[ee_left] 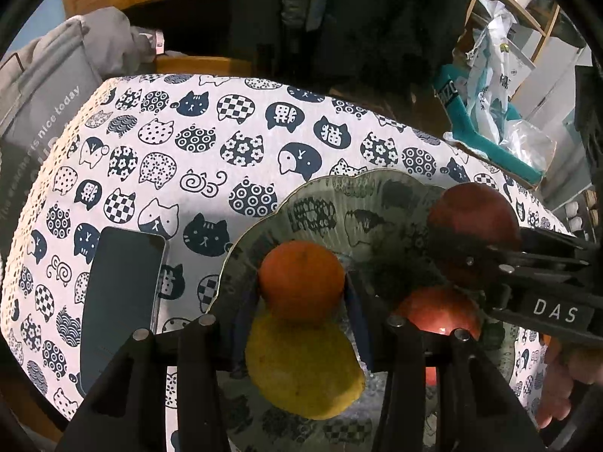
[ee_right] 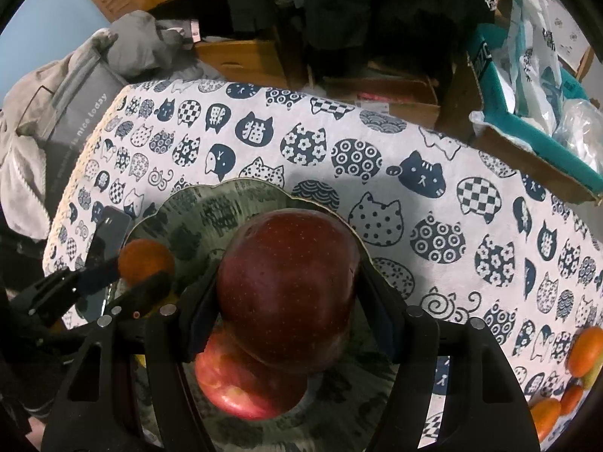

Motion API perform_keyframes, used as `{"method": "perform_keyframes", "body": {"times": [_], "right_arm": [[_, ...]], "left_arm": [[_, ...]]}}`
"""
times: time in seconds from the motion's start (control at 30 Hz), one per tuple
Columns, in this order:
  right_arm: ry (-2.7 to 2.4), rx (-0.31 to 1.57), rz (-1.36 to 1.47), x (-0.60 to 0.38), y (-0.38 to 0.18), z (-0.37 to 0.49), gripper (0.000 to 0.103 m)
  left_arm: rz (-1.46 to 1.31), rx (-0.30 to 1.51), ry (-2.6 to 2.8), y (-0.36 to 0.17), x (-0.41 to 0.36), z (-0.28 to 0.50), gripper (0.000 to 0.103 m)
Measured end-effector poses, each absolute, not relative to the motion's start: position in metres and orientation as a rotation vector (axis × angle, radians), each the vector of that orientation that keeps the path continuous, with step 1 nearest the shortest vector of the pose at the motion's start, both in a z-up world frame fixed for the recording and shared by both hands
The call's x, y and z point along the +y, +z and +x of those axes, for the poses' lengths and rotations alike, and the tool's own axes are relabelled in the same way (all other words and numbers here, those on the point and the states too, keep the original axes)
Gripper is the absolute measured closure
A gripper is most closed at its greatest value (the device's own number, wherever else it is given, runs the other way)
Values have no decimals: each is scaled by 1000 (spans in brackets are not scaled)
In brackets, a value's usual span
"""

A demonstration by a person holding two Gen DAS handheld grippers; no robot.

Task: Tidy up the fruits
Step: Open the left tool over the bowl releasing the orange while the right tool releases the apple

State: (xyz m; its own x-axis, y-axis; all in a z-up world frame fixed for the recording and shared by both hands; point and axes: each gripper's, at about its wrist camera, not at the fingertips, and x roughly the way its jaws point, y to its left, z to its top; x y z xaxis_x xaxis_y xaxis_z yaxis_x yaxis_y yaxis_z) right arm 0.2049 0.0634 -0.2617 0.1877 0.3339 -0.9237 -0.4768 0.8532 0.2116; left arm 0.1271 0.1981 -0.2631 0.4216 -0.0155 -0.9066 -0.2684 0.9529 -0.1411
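The left claw is grasping an orange over the glass bowl; the right claw is gripping a dark red apple above it.

A table covered by a white cloth printed with dark blue cat faces and patterns. Resting on it: a scalloped glass plate with fruit in it, a dark smartphone lying flat just beside the plate, a teal-edged cardboard box at the far edge, and several oranges well apart from the plate.
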Motion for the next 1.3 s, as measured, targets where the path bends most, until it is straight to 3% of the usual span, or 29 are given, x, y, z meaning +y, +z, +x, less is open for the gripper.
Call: {"method": "perform_keyframes", "body": {"times": [0.17,0.47,0.6,1.3], "right_arm": [[577,1278,-113,63,-265,208,34],[585,1319,-95,65,-272,207,29],[611,1282,-50,65,-257,207,23],[466,978,-290,45,-169,169,23]], "left_arm": [[-265,1120,164,-262,197,126,35],[-255,1135,161,-263,194,123,35],[-268,1121,170,-257,197,120,35],[-323,958,180,-185,195,91,34]]}}
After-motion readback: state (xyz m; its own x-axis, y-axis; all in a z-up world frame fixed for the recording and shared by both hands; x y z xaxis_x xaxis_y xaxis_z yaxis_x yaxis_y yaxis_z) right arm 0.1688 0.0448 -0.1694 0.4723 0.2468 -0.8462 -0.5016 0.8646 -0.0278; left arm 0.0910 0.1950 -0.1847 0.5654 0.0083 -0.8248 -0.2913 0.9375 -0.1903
